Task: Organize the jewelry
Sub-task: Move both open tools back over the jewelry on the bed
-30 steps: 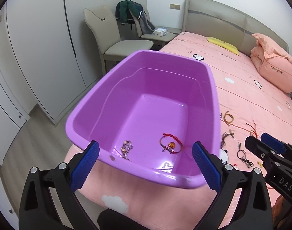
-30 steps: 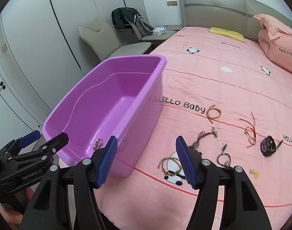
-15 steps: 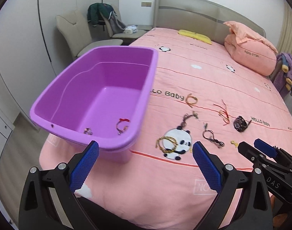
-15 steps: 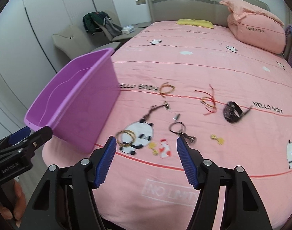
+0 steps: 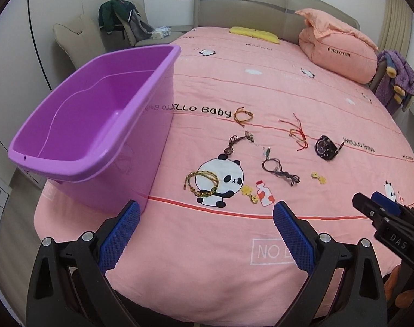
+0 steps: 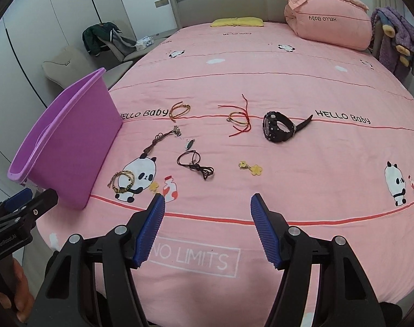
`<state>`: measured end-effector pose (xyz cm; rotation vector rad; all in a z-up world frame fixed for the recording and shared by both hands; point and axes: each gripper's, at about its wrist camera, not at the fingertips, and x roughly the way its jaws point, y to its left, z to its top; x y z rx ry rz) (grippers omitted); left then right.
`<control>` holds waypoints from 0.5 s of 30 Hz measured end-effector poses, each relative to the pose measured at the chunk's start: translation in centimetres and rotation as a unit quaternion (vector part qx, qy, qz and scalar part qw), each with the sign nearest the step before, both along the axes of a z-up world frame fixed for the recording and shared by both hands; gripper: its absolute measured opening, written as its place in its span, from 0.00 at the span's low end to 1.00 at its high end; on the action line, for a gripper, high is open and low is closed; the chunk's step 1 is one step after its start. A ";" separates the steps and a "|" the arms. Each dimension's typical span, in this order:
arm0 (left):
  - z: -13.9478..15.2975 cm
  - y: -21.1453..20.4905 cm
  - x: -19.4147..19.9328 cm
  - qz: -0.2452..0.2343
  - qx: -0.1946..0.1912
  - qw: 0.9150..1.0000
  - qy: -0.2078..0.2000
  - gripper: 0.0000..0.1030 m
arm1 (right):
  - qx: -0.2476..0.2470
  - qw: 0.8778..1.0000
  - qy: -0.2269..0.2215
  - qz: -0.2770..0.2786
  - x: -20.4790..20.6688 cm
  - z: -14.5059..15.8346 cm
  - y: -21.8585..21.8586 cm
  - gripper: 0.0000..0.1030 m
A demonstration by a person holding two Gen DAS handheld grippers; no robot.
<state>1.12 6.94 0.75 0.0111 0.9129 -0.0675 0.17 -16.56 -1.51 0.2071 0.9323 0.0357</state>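
Note:
A purple tub (image 5: 141,92) (image 6: 70,136) stands on the pink bed at the left. Loose jewelry lies to its right: gold bead bracelets (image 5: 202,184) (image 6: 122,182), a black cord necklace (image 5: 279,169) (image 6: 196,163), a brown cord pendant (image 5: 238,140), an orange braided bracelet (image 5: 242,115) (image 6: 179,109), red string bracelets (image 5: 298,133) (image 6: 239,118), a black watch (image 5: 325,147) (image 6: 279,126) and yellow flower charms (image 6: 251,167). My left gripper (image 5: 204,219) is open and empty, near the bed's front edge. My right gripper (image 6: 208,207) is open and empty, short of the charms.
A folded pink duvet (image 5: 340,54) and a yellow pillow (image 5: 253,33) lie at the headboard. Chairs with a jacket (image 5: 117,21) stand left of the bed, beside white wardrobes. A purple garment (image 6: 397,41) hangs at the far right.
Both grippers have swung right and back from the tub. The tub has slid to the left of both views and the loose jewelry on the bed now lies ahead.

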 end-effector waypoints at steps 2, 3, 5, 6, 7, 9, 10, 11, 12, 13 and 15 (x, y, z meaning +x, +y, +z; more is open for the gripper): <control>-0.9 -0.2 0.4 0.001 0.002 1.000 0.010 0.93 | 0.002 1.000 0.002 0.000 0.2 -0.5 -0.3 0.61; -1.3 -0.3 0.6 0.001 0.003 1.000 0.015 0.93 | 0.003 1.000 0.002 0.000 0.3 -0.6 -0.4 0.61; -2.0 -0.4 1.1 0.002 0.006 1.000 0.021 0.93 | 0.004 1.000 0.004 0.001 0.7 -1.1 -0.6 0.61; -2.5 -0.5 1.3 0.003 0.008 1.000 0.023 0.93 | 0.004 1.000 0.005 0.002 0.8 -1.4 -0.7 0.61; -2.9 -0.5 1.6 0.004 0.010 1.000 0.024 0.93 | 0.001 1.000 0.006 0.003 1.1 -1.7 -0.7 0.61; -3.8 -0.5 2.2 0.009 0.012 0.999 0.028 0.93 | -0.003 1.000 0.009 0.004 1.4 -2.4 -0.8 0.61; -4.2 -0.5 2.5 0.011 0.012 0.999 0.031 0.93 | -0.006 1.000 0.011 0.004 1.7 -2.8 -1.0 0.61; -4.8 -0.4 2.8 0.014 0.011 0.999 0.034 0.93 | -0.008 1.000 0.013 0.003 1.9 -3.2 -1.1 0.61; -5.3 -0.4 3.1 0.016 0.009 0.999 0.036 0.93 | -0.009 1.000 0.017 0.002 2.1 -3.6 -1.3 0.61; -5.9 -0.4 3.4 0.019 0.008 0.999 0.038 0.93 | -0.009 1.000 0.019 0.001 2.3 -4.0 -1.5 0.61; -6.9 -0.4 4.0 0.024 0.008 0.999 0.043 0.93 | -0.009 1.000 0.022 -0.002 2.7 -4.7 -2.0 0.61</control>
